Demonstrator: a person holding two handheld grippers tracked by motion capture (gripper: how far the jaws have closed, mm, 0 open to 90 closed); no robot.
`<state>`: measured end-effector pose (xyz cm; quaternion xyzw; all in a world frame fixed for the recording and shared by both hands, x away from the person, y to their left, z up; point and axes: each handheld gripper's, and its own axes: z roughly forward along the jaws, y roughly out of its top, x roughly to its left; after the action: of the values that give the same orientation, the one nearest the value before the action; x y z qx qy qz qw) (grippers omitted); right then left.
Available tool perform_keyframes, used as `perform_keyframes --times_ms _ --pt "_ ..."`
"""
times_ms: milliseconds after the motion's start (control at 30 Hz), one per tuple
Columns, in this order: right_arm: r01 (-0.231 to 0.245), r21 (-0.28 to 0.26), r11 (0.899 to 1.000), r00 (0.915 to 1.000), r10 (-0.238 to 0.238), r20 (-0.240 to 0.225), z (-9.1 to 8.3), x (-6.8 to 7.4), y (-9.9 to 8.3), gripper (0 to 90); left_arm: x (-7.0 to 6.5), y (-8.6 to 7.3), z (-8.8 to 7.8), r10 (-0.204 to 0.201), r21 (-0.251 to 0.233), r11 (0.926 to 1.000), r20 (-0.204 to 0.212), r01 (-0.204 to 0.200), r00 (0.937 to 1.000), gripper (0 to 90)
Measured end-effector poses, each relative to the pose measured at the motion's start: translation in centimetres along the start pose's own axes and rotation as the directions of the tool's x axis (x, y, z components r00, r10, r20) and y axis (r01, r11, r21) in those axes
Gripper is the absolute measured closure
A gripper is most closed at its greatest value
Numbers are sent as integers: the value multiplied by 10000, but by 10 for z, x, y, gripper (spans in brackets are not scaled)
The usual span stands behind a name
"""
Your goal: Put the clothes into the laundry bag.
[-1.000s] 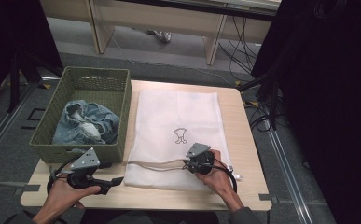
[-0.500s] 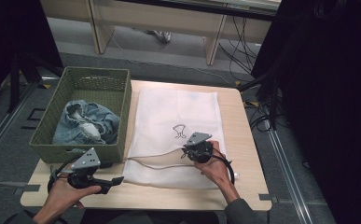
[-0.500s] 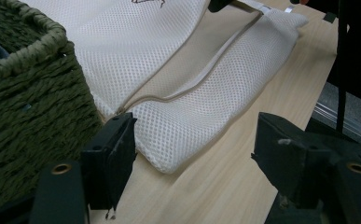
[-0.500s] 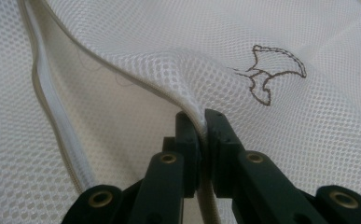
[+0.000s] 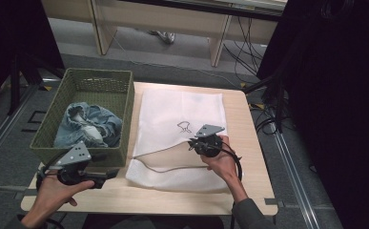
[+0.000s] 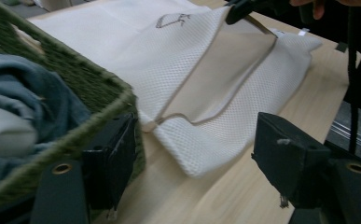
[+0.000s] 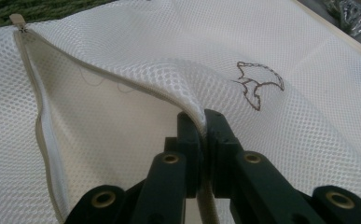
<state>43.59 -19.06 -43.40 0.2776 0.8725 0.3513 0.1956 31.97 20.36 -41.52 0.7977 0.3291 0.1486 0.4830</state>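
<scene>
Now, change: right gripper (image 5: 194,141), clamped on white mesh laundry bag's (image 5: 182,112) zipper edge, has lifted it further, widening mouth
Left gripper (image 5: 107,175): jaws apart, empty, beside green woven basket (image 5: 98,81)
Meaning: likely readying bag for blue denim garment (image 5: 84,124)

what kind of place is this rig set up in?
Probably a lab or office data-collection station, not a home. A small wooden table stands on grey floor between dark curtains, with loose cables beside it and a desk behind. The laundry props, a mesh bag and green basket, look staged.
</scene>
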Motion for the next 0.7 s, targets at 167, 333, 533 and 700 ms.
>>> perform_keyframes --times_ms 167,333,533,700 --pt "99 -256 9996 9999 -100 -37 -3 -6 3 862 18 12 -19 -129 -71 9999 -852 123 9963 280" --pt "141 -279 9995 9999 -138 90 -5 -7 3 862 47 26 -41 -334 162 9992 -2009 374 9791 260" --pt "189 -209 9996 9997 -186 141 -4 -5 3 862 101 35 -48 -1165 493 9890 -3186 1392 9407 244" --pt "365 -258 9990 9993 -364 61 -2 -5 3 861 131 32 -38 -1713 1012 9712 -3318 2155 9277 231"
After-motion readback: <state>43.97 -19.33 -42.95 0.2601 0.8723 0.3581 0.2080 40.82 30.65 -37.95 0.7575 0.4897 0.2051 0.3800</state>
